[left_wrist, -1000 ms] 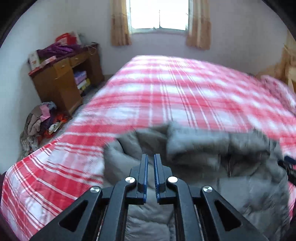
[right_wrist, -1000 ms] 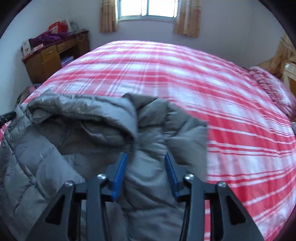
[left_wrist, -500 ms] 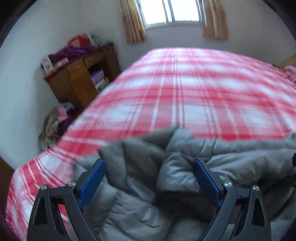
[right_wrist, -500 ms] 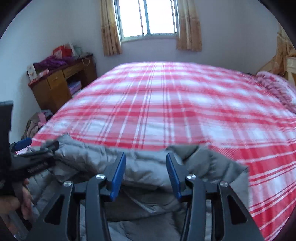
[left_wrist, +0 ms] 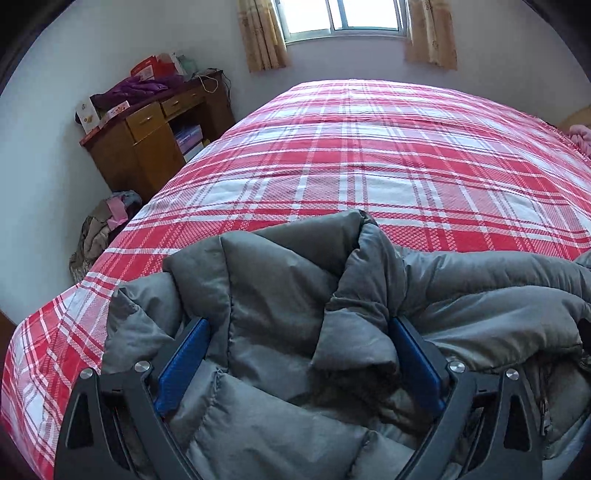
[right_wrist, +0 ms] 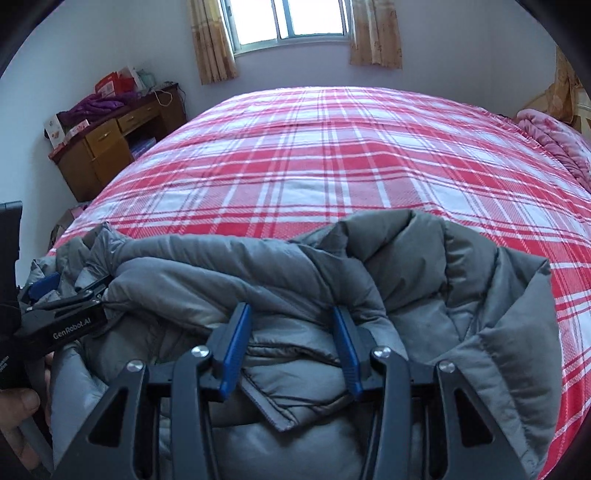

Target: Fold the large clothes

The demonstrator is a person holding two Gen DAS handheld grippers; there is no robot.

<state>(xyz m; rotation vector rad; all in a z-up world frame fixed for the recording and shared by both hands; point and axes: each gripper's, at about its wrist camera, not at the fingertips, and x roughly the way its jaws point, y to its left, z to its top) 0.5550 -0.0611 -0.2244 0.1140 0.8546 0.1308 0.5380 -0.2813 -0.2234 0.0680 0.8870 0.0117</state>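
The grey padded jacket (left_wrist: 295,332) lies bunched along the lower frame on the plaid bed (left_wrist: 369,155), long axis left-right. Left gripper (left_wrist: 301,354): jaws have just opened wide, straddling a fold, gripping nothing. Right gripper (right_wrist: 291,347): jaws half-open around a fold; grip undetermined.

jacket's (left_wrist: 295,314) lower part beyond frame

Left wrist view: rides behind left gripper (left_wrist: 299,354), tilted down, close over grey puffer jacket (left_wrist: 280,332), faces across red plaid bed (left_wrist: 369,158) toward window (left_wrist: 347,16). Right wrist view: same heading, behind right gripper (right_wrist: 291,343), jacket (right_wrist: 424,280) close. Shared: bed, window, wooden desk (right_wrist: 96,147); left gripper (right_wrist: 66,295) shows at left edge.
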